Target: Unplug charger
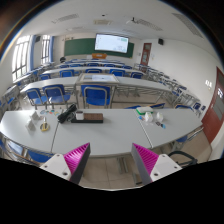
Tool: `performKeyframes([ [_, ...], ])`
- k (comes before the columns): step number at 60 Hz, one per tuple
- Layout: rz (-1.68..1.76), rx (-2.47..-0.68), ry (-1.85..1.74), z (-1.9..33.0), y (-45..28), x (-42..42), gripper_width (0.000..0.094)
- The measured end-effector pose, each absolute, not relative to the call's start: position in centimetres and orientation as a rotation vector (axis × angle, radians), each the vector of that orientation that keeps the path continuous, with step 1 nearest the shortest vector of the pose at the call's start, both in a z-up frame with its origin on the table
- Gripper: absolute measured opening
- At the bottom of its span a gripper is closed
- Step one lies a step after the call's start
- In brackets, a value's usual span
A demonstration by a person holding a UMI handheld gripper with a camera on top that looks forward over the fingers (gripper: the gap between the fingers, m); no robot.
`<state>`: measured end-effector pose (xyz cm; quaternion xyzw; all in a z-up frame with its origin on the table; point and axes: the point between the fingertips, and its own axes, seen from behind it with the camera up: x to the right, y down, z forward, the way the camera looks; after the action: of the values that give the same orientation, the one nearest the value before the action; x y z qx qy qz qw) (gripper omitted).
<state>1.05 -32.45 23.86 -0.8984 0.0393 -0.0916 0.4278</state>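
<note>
I am well back from a long white table (105, 132) in a classroom. A dark power strip or charger block (68, 116) with a black cable lies on the table's left-middle part, next to a flat brown item (90, 117). A small white object (43, 125) stands to its left, and small white and blue things (150, 117) lie toward the right. My gripper (112, 163) is open and empty, its magenta pads (77, 159) wide apart, held above the floor well short of the table.
Rows of desks with blue chairs (95, 96) fill the room beyond the table. A green board and a lit projector screen (112, 44) are on the far wall. Windows are at the left, a door (217, 105) at the right. A black chair base (183, 158) stands near the right finger.
</note>
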Motion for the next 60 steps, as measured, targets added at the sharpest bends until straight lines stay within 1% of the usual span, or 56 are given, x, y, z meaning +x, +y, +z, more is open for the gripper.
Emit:
performKeyframes([
  [9,-0.130,-2.220,0.067,18.2,-27.8,-4.8,0.0855],
  [21,-0.053,-2.139,0.014,12.2,-16.4,-11.7,0.0857],
  [32,-0.094,-2.095,0.030,8.2,-5.8,-12.8,0.0854],
  [37,-0.101,-2.100,0.056,6.5,-2.3,-12.4,0.0854],
  [38,-0.102,-2.096,0.058,6.1,-2.3,-11.4,0.0853],
  [43,-0.099,-2.093,0.068,4.9,1.6,-12.4,0.0832],
  [45,-0.095,-2.094,0.066,4.3,2.5,-12.4,0.0807],
  [48,-0.089,-2.103,0.059,3.5,3.5,-12.4,0.0721],
  [50,-0.087,-2.105,0.059,3.3,3.6,-11.5,0.0634],
  [52,-0.093,-2.112,0.060,2.6,4.1,-11.9,0.0528],
  [55,-0.065,-2.115,0.049,2.2,4.4,-12.4,0.0420],
  [60,-0.069,-2.120,0.046,2.1,4.4,-12.5,0.0382],
])
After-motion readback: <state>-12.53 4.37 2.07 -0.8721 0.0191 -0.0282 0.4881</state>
